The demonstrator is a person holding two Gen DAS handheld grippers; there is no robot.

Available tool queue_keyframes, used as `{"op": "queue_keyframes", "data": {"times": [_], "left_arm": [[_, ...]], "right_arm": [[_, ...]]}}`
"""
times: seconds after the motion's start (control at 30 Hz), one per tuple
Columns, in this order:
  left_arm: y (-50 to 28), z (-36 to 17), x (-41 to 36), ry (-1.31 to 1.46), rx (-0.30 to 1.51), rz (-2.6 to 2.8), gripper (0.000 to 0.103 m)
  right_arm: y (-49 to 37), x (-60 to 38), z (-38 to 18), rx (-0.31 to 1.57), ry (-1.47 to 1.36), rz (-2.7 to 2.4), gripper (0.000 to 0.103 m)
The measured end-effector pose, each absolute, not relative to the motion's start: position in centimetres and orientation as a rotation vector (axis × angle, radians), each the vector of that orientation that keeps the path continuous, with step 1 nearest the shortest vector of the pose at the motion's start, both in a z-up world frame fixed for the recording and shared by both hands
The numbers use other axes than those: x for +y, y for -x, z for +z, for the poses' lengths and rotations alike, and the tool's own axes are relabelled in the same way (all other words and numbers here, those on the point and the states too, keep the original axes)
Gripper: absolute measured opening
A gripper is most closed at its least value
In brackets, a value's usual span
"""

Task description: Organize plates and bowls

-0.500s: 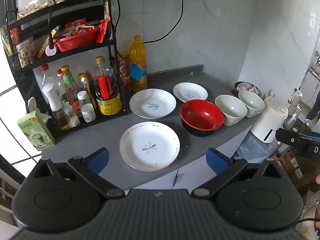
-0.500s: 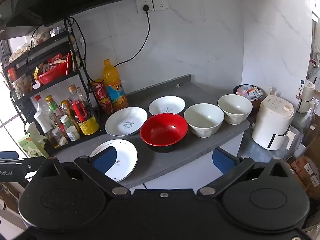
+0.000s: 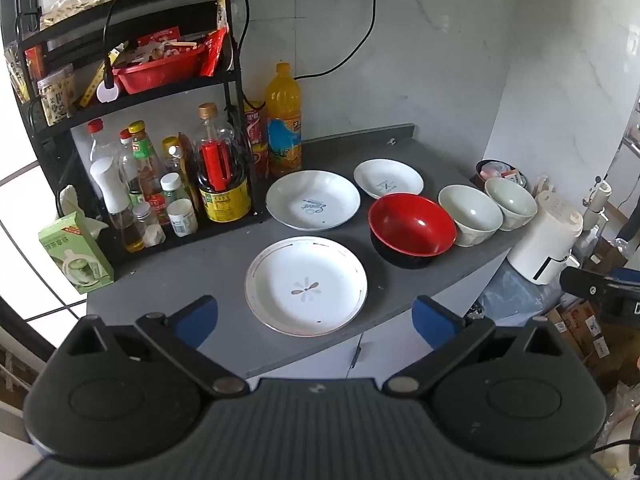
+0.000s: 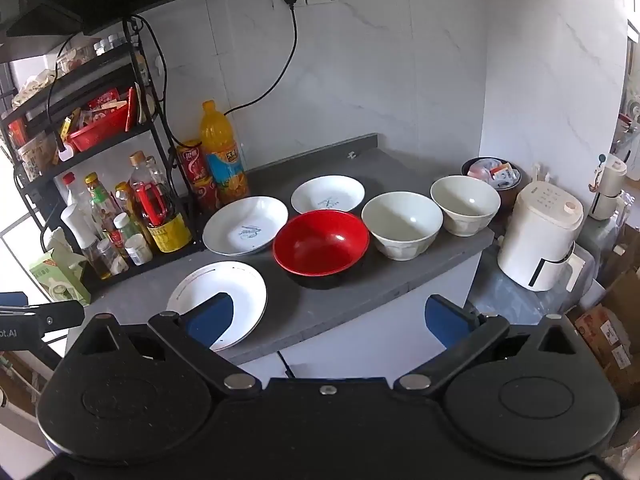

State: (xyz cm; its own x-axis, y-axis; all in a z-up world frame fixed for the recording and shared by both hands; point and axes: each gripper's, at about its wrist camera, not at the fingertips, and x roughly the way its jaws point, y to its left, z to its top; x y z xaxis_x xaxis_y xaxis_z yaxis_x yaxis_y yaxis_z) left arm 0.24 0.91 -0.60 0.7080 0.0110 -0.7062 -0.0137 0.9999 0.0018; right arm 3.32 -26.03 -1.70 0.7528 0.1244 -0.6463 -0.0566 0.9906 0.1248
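Left wrist view: left hand-held gripper (image 3: pixel 315 316) spread, empty — approach step; next, descend onto flower plate (image 3: pixel 306 286) directly ahead.

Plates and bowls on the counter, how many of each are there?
Plates: 3, the flower plate, the big plate with blue writing, and the small plate.
Bowls: 3, the red bowl and two white bowls.
Total: 6, all apart on the counter.
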Motion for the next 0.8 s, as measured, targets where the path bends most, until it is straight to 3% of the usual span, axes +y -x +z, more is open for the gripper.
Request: {"op": "queue_keyframes", "data": {"times": [0.8], "left_arm": [[-0.19, -0.87, 0.70, 0.019, 0.788, 0.022, 0.102]], "right_arm": [[-3.08, -25.94, -1.98, 0.709, -0.099, 0.101, 0.103]]}}
